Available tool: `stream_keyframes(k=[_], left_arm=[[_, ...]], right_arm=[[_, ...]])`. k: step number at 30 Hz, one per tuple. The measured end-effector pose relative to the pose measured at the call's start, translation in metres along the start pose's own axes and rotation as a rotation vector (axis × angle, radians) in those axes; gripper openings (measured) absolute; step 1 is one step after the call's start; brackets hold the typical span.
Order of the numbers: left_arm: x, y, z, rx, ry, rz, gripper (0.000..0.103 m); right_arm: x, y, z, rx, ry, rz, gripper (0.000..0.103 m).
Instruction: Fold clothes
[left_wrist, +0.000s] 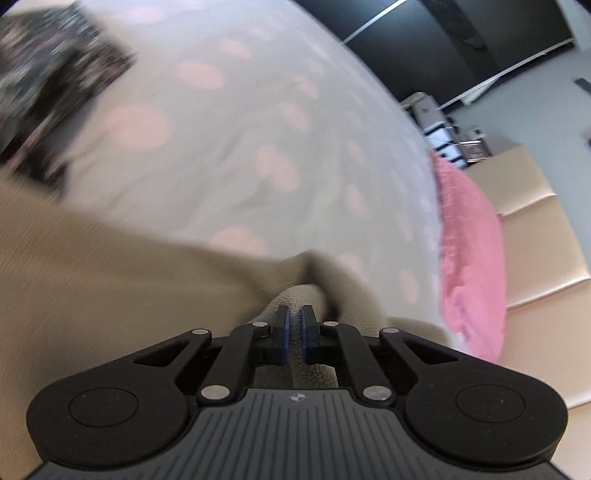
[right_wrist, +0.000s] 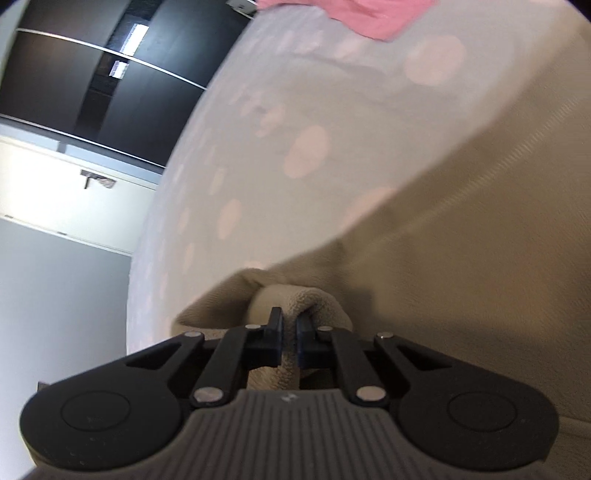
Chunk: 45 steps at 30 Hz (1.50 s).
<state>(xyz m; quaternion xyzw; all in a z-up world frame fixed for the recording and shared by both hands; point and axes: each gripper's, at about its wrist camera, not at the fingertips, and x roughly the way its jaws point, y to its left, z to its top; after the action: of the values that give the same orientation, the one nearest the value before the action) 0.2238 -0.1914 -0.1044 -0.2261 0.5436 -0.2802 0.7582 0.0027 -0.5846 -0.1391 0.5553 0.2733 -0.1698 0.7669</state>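
Beige garment (left_wrist: 92, 280) spread on a spotted bedsheet (left_wrist: 229, 122), left claw (left_wrist: 294, 314) and right claw (right_wrist: 289, 317) each clenched on a bunched near edge, open sheet beyond, pink cloth (left_wrist: 469, 258) at the far edge.

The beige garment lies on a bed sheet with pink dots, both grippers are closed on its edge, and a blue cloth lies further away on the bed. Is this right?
Not quite: the cloth further away is pink, not blue, as both wrist views show. The rest holds: the beige garment lies on the dotted sheet, and the left gripper and right gripper are each closed on its edge.
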Motion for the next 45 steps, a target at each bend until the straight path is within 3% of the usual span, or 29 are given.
stream_keyframes(k=[5, 8, 11, 13, 15, 17, 21, 23, 24, 25, 28, 31, 33, 34, 39, 41, 45], left_arm=[[0.001, 0.036, -0.018, -0.051, 0.012, -0.017, 0.004], [-0.008, 0.031, -0.015, -0.003, 0.031, -0.013, 0.006], [-0.013, 0.023, -0.004, 0.023, 0.062, 0.003, 0.015], [-0.017, 0.021, 0.003, 0.045, 0.072, 0.003, 0.018], [-0.014, 0.019, 0.007, 0.058, 0.088, 0.014, 0.027], [-0.007, 0.017, 0.01, 0.04, 0.106, 0.028, 0.029], [0.014, 0.014, 0.007, -0.011, 0.173, -0.001, 0.029], [0.023, 0.014, 0.005, -0.042, 0.179, -0.003, 0.029], [0.028, 0.015, 0.004, -0.062, 0.183, -0.007, 0.029], [0.032, 0.017, 0.004, -0.09, 0.186, -0.014, 0.029], [0.046, 0.024, 0.005, -0.186, 0.195, -0.042, 0.029], [0.05, 0.02, 0.009, -0.168, 0.171, -0.045, 0.029], [0.047, 0.013, 0.013, -0.111, 0.136, -0.051, 0.014], [0.041, 0.008, 0.015, -0.077, 0.104, -0.074, 0.012], [0.01, -0.012, 0.023, 0.082, -0.046, -0.185, 0.006], [0.007, -0.008, 0.017, 0.095, -0.041, -0.192, 0.006], [0.022, 0.022, -0.008, 0.038, 0.039, -0.078, 0.006]], right_arm=[[0.002, -0.027, -0.008, 0.013, 0.045, -0.039, 0.01], [-0.002, -0.024, -0.004, 0.012, 0.057, -0.064, 0.026], [-0.015, -0.011, 0.0, -0.044, 0.037, -0.093, 0.047], [-0.023, 0.0, 0.002, -0.074, 0.013, -0.074, 0.058], [-0.026, 0.014, 0.003, -0.109, -0.02, -0.074, 0.058], [-0.024, 0.03, 0.002, -0.171, -0.04, -0.104, 0.058], [-0.007, 0.048, -0.008, -0.193, 0.037, -0.184, 0.059], [0.004, 0.049, -0.006, -0.168, 0.051, -0.208, 0.069], [0.009, 0.049, -0.005, -0.153, 0.06, -0.22, 0.082], [0.018, 0.045, -0.002, -0.109, 0.082, -0.229, 0.083], [0.039, 0.035, 0.002, -0.008, 0.123, -0.242, 0.08], [0.046, 0.032, -0.002, -0.01, 0.106, -0.229, 0.052], [0.04, 0.032, -0.004, -0.052, 0.072, -0.158, 0.041], [0.036, 0.031, -0.003, -0.069, 0.058, -0.115, 0.033], [0.019, 0.01, 0.003, -0.078, 0.011, 0.116, 0.027], [0.025, -0.001, 0.001, -0.071, 0.039, 0.074, 0.027], [0.035, -0.027, -0.009, -0.04, 0.08, 0.004, 0.028]])
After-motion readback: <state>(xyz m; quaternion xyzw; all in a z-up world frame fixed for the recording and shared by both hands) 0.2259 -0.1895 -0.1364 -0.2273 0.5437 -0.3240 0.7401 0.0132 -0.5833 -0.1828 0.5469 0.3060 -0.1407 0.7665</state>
